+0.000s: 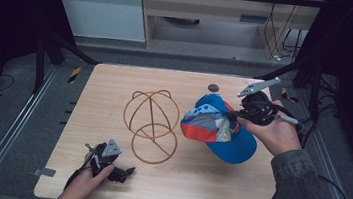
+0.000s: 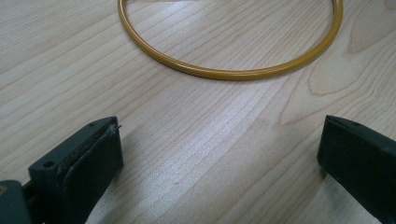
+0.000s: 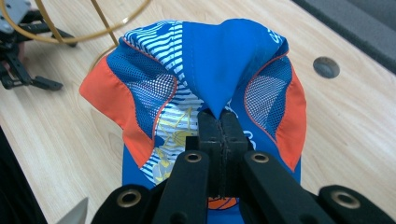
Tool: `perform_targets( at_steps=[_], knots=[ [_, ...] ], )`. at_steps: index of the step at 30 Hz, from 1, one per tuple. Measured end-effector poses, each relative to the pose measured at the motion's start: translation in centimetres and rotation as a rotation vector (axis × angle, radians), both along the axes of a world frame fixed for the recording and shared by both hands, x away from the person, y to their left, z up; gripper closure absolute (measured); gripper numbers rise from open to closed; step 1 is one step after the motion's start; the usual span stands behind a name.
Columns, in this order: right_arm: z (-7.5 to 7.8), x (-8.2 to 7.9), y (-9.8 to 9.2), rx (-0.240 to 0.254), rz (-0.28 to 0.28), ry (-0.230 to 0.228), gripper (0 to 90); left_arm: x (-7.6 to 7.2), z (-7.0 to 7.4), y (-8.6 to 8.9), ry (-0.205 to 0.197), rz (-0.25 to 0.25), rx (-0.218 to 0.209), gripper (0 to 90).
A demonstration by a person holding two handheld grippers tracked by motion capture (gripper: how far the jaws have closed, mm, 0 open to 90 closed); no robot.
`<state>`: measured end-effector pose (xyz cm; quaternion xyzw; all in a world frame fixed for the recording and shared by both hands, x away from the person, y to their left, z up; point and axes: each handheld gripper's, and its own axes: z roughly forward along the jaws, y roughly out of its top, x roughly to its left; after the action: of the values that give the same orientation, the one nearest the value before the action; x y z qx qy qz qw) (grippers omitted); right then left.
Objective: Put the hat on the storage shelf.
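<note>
Blue, orange-panelled cap hangs pinched by its crown, above the table.

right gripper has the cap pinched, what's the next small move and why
Probably carry the cap left, over the wire stand. The right gripper is shut on the cap's crown fabric and holds it beside the stand's dome, while the left gripper rests open on the table near the stand's base ring.

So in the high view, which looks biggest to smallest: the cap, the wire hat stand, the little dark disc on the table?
1. Cap and wire hat stand: alike in spread, and the cap is lifted nearer the camera, so unranked.
2. Dark disc, plainly smallest.
</note>
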<state>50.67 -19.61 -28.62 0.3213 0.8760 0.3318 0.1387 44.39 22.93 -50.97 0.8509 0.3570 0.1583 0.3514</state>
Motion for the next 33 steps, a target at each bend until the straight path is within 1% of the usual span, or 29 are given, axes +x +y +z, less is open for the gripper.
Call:
perform_targets(
  at_steps=[1,3,4,5,6,9,10,11,12,13,14,18,23,33],
  knots=[
    [0.7,0.0,0.1,0.001,0.0,-0.013,90.0,0.0,0.0,0.0,0.001,0.0,0.0,0.0],
    [1.4,0.0,0.2,0.012,0.001,-0.021,90.0,0.0,0.0,0.0,0.001,0.0,0.0,0.0],
    [1.4,0.0,0.2,0.012,0.001,-0.021,90.0,0.0,0.0,0.0,0.001,0.0,0.0,0.0],
    [2.2,-0.2,0.5,0.015,0.003,-0.034,90.0,0.0,0.0,0.0,0.001,0.0,0.0,0.0],
    [2.2,-0.2,0.5,0.015,0.003,-0.034,90.0,0.0,0.0,0.0,0.001,0.0,0.0,0.0],
    [3.7,-0.4,1.0,0.033,0.005,-0.062,90.0,0.0,0.0,0.0,0.003,-0.001,0.003,0.0],
    [4.4,-0.5,1.1,0.038,0.008,-0.078,90.0,0.0,0.0,0.0,0.003,-0.001,0.003,0.0],
    [4.8,-0.5,1.2,0.039,0.009,-0.085,90.0,0.0,0.0,0.0,0.003,-0.001,0.003,0.0],
    [5.8,-0.6,1.5,0.039,0.013,-0.098,90.0,0.0,0.0,0.0,0.003,-0.001,0.003,0.0],
    [6.2,-0.6,1.6,0.038,0.016,-0.106,90.0,0.0,0.0,0.0,0.003,-0.001,0.004,0.0],
    [6.2,-0.6,1.6,0.038,0.016,-0.106,90.0,0.0,0.0,0.0,0.003,-0.001,0.003,0.0],
    [7.8,-0.4,2.1,0.035,0.02,-0.133,90.0,0.0,0.0,0.0,0.003,-0.001,0.003,0.0],
    [8.5,-0.4,2.5,0.037,0.026,-0.148,90.0,0.0,0.0,0.0,0.003,-0.001,0.003,0.0],
    [9.1,-0.8,3.6,0.078,0.043,-0.19,90.0,0.0,0.0,0.0,0.003,-0.001,0.003,0.0]
  ],
)
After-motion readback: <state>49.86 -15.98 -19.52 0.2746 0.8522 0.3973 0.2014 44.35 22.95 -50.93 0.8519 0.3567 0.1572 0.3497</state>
